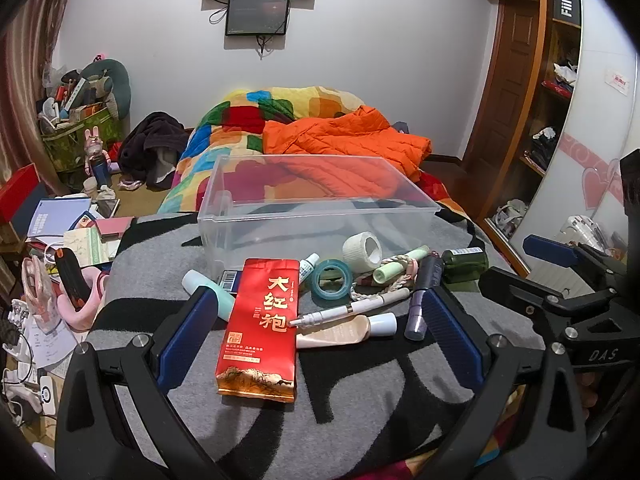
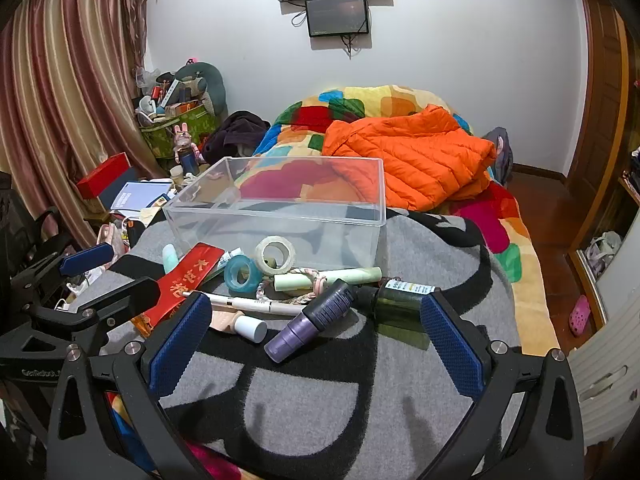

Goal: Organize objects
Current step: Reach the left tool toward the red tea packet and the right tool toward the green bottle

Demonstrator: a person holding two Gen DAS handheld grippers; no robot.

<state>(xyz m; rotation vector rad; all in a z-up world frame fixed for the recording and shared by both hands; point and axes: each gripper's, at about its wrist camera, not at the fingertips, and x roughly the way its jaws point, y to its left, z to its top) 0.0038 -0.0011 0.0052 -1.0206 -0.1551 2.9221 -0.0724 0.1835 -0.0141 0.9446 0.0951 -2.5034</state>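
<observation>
Left gripper: jaws spread wide, holding nothing, above the grey and black blanket; bare blanket lies between gripper and items

Right gripper: jaws spread wide, holding nothing; its blue pads flank the purple bottle without touching it

Red tea packet: flat on the blanket, nearest item to the left gripper, lower end clear of the pile

White pen-shaped applicator: tip resting on the packet's right edge, lying over the peach tube with white cap

Teal tape roll, white bandage roll, pale green tube, braided cord: crowded together just in front of the bin

Dark green bottle: on its side at the right end of the pile, neck touching the purple bottle's cap

Mint bottle: partly hidden behind the left pad and the packet

Clear plastic bin: open-topped, nothing inside, directly behind the pile

Orange quilted jacket and patchwork quilt: heaped behind the bin

Cluttered side surface: left of the bed, contents hard to tell apart
</observation>
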